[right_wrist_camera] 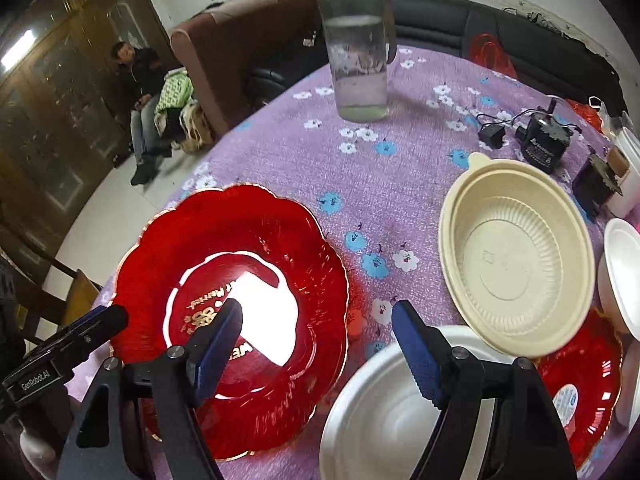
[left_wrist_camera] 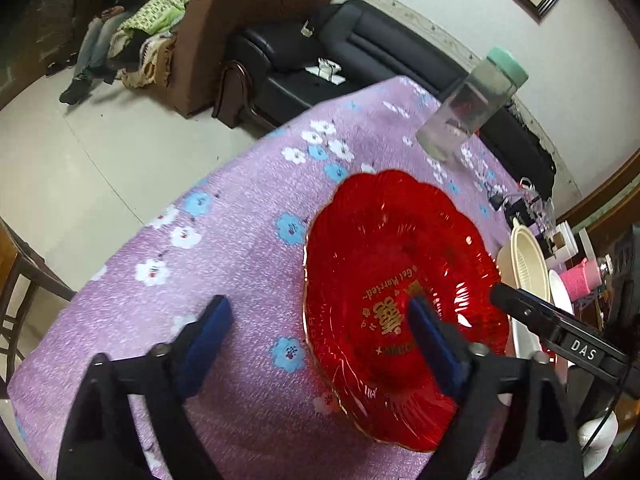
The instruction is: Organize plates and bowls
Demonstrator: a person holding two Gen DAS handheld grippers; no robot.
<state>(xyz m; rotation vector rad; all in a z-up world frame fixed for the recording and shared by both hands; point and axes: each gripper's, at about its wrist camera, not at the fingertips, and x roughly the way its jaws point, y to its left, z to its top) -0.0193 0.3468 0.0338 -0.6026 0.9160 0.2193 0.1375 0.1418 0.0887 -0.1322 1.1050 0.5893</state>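
A red scalloped plate (left_wrist_camera: pixel 400 264) with gold lettering lies on the purple flowered tablecloth (left_wrist_camera: pixel 240 208). My left gripper (left_wrist_camera: pixel 319 305) is open and straddles the plate's left rim, one finger over the cloth and the other over the plate. In the right wrist view, my right gripper (right_wrist_camera: pixel 318 308) is open across the right rim of the same plate (right_wrist_camera: pixel 240 240), with its right finger above a white bowl (right_wrist_camera: pixel 372 408). A beige ribbed bowl (right_wrist_camera: pixel 516 256) rests partly on a second red plate (right_wrist_camera: pixel 580 396). Another white bowl (right_wrist_camera: pixel 624 276) sits at the far right.
A clear water bottle (right_wrist_camera: pixel 356 52) with a green lid stands at the back of the table. Black power adapters (right_wrist_camera: pixel 540 140) and small boxes lie at the back right. The table edge runs along the left, with a wooden chair (left_wrist_camera: pixel 16 280) below. A person (right_wrist_camera: pixel 140 92) sits on a sofa beyond.
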